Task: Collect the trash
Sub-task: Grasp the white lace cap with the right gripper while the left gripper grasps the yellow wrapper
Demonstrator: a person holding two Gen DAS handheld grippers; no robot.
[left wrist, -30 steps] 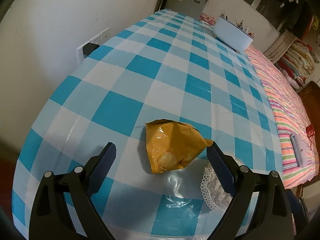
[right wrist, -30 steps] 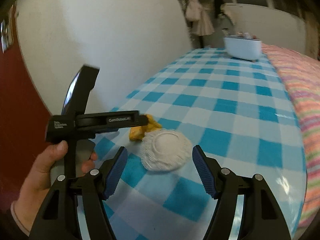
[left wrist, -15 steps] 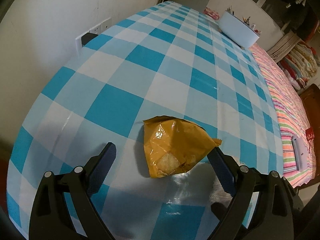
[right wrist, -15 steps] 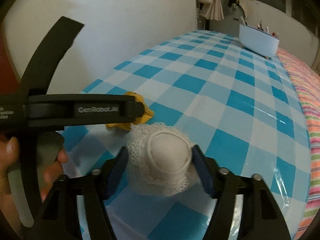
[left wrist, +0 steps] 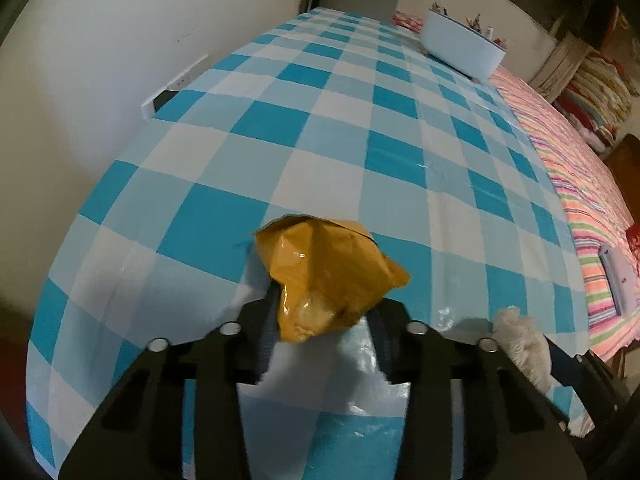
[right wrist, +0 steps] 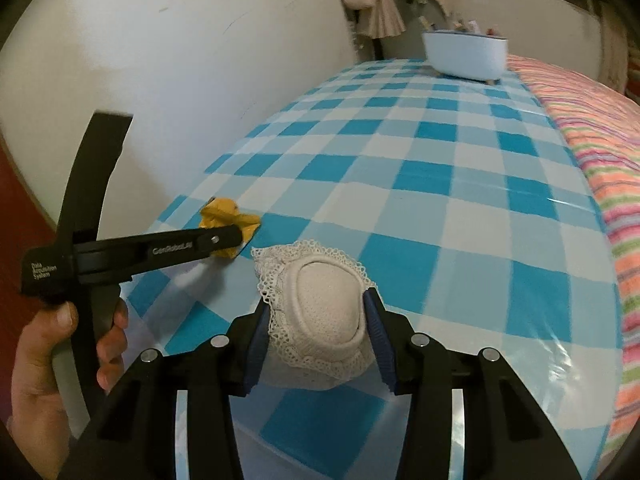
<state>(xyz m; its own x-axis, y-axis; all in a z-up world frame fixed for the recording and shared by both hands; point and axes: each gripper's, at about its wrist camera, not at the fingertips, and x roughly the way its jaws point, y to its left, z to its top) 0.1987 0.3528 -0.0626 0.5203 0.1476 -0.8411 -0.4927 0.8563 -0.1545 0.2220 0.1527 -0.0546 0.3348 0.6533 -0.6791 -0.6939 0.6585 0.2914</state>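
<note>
Left wrist view shows our left gripper (left wrist: 324, 320) pinching the yellow wrapper's (left wrist: 326, 276) near end; our right gripper (right wrist: 316, 328) clamps the lace pad (right wrist: 320, 316) by its sides. Both pieces sit low over the near end of the table (right wrist: 460, 184). We'd lift straight up, holding the squeeze so the slick wrapper can't slide out. Beyond lie checked cloth, a white tub (right wrist: 466, 56) at the far end, wall on the left, and a striped bed (left wrist: 584, 200) on the right.

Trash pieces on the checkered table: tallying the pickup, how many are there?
2: a yellow snack wrapper between the left gripper jaws, a lace-edged white cloth between the right gripper jaws.
</note>
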